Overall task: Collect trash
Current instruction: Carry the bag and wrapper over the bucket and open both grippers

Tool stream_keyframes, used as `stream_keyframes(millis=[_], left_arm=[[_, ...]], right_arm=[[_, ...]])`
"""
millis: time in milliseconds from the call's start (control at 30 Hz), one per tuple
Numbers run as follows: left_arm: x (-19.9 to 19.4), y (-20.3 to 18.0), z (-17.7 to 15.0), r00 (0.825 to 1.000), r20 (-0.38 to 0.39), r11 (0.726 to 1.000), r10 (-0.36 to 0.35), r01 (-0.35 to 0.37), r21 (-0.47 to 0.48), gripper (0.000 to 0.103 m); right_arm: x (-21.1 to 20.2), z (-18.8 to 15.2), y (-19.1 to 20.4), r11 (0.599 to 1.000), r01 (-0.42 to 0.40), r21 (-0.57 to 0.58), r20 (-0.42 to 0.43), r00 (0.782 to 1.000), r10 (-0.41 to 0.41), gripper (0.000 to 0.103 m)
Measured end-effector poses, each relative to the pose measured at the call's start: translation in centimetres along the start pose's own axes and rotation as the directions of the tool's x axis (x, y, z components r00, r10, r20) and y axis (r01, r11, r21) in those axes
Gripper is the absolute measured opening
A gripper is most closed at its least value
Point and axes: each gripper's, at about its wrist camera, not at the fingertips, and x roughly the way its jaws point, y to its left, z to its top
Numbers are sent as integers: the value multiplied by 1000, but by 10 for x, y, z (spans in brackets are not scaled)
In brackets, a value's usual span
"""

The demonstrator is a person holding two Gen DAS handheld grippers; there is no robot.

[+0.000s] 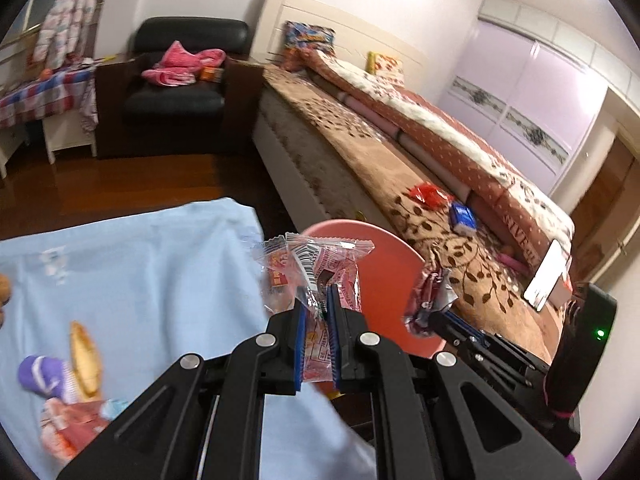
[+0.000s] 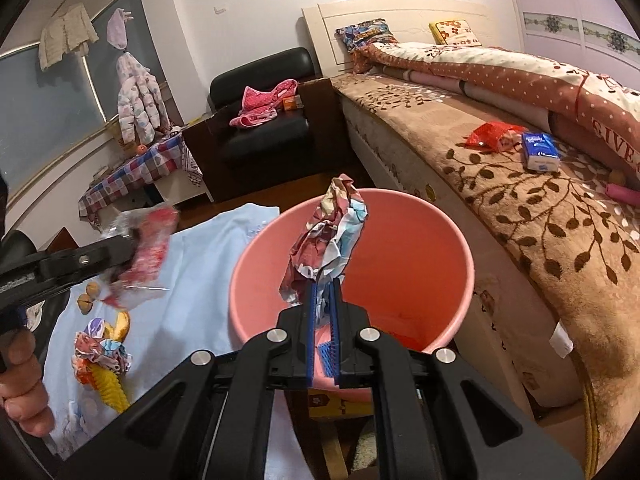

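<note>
My left gripper [image 1: 318,300] is shut on a clear red-printed snack wrapper [image 1: 316,268], held at the near rim of the pink bucket [image 1: 392,280]. My right gripper [image 2: 325,284] is shut on a crumpled colourful wrapper [image 2: 328,236], which hangs over the pink bucket [image 2: 420,264]. In the right wrist view the left gripper [image 2: 132,244] appears at the left, blurred, with its wrapper [image 2: 148,248] above the light blue cloth [image 2: 192,280]. In the left wrist view the right gripper [image 1: 434,312] shows at the right with its crumpled wrapper [image 1: 428,300].
More litter lies on the blue cloth [image 1: 120,280]: a crumpled wrapper [image 2: 102,348], a yellow peel [image 2: 108,384], nuts [image 2: 88,298]. On the bed [image 2: 540,220] sit a red packet [image 2: 490,135] and a blue tissue pack [image 2: 540,152]. A black armchair [image 2: 264,120] stands behind.
</note>
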Motion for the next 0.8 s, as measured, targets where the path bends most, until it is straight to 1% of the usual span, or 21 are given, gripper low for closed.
stream_keyframes(millis=[133,233,333,367,433,500,567,800], left_arm=[[30,-19,2,999,-36,999,8,-7,38,9],[48,-24,1,998,-61,999,20,-17,48,10],[62,-24,-1,996,-90,999,25,-21,41,18],[65,-24,-1,995,-97,999,26,-23,35,18],[68,-23,-2,994,-101,999,29,-27,28,21],[68,-21,-1,994,-102,999,30,-28,20,25],[65,-21,-1,995,-96,999,29,-27,19,29],[44,-24,0,999,-42,998,34,-32,45,31]], right_arm=[[4,0,-6,1000,-12,14,-9,1000,12,7],[7,0,-8,1000,-10,11,-14,1000,10,7],[11,-1,-11,1000,-9,17,-27,1000,9,7],[14,-2,-13,1000,-10,22,-36,999,11,7],[18,-3,-16,999,-17,33,-46,999,19,11],[19,-4,-19,999,-19,44,-48,999,21,26],[20,-5,-20,998,-29,49,-47,998,31,31],[9,-3,-12,999,-38,27,-14,999,38,31]])
